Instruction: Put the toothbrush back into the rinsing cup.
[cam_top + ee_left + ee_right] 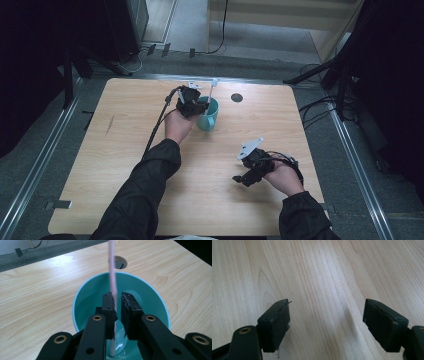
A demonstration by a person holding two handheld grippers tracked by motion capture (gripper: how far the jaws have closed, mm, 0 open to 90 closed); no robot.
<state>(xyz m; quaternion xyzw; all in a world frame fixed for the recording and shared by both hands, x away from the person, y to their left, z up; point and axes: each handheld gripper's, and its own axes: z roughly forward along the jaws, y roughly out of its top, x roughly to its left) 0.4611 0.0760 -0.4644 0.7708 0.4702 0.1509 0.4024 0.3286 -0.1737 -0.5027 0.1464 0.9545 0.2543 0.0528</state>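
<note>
A teal mug (208,114) stands on the wooden table (125,165) at the back middle. A thin pink toothbrush (211,94) rises upright out of it. My left gripper (190,102) hangs over the mug's left rim. In the left gripper view its jaws (118,312) are nearly together around the toothbrush handle (112,270), whose lower end rests on the floor of the mug (82,302). My right gripper (243,178) hovers low over bare wood at the front right, and its jaws (325,315) stand wide apart with nothing between them.
A round cable hole (237,97) sits in the tabletop just right of the mug. The left gripper's cable (157,125) trails back along the forearm. Metal rails (45,165) run along the table's sides, and dark stands and cables lie beyond the far edge.
</note>
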